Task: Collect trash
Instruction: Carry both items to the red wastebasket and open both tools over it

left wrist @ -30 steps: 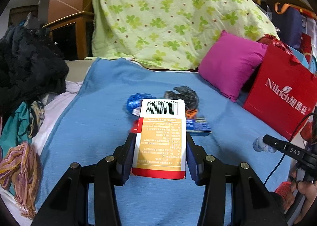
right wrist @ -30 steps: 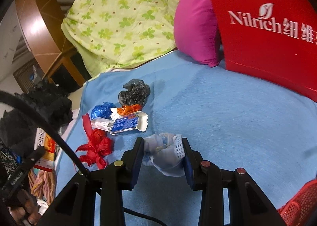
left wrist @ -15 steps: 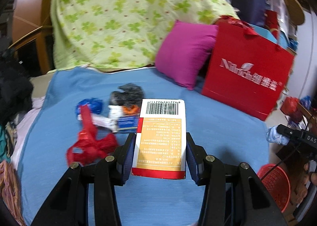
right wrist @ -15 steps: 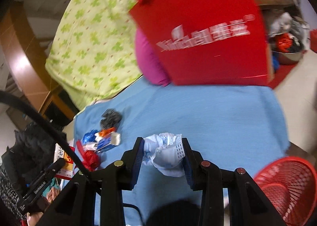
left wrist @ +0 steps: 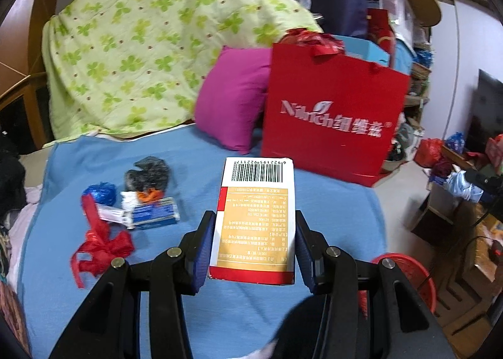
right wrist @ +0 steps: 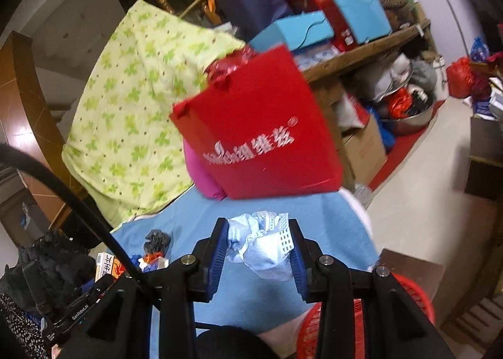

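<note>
In the left wrist view, a red ribbon bow [left wrist: 100, 244] lies at eight o'clock on the blue blanket [left wrist: 195, 167], with a crumpled blue wrapper [left wrist: 102, 192], a flattened blue-and-white packet [left wrist: 154, 215] and a grey crumpled plastic bag [left wrist: 149, 171] just above and beside it. At the centre, the left gripper [left wrist: 253, 244] clamps a white-and-orange barcoded carton [left wrist: 256, 217] between its blue pads, lifted over the blanket. A magenta pillow [left wrist: 234, 98] and a red paper gift bag [left wrist: 330, 113] stand at one o'clock. A red mesh basket [left wrist: 411, 277] sits on the floor at four o'clock.

In the right wrist view, the right gripper [right wrist: 257, 247] pinches a wad of pale blue tissue and white netting [right wrist: 264, 245] between narrow-set fingers, above the blanket's edge. The basket rim [right wrist: 418, 293] shows at five o'clock, just below the gripper.
</note>
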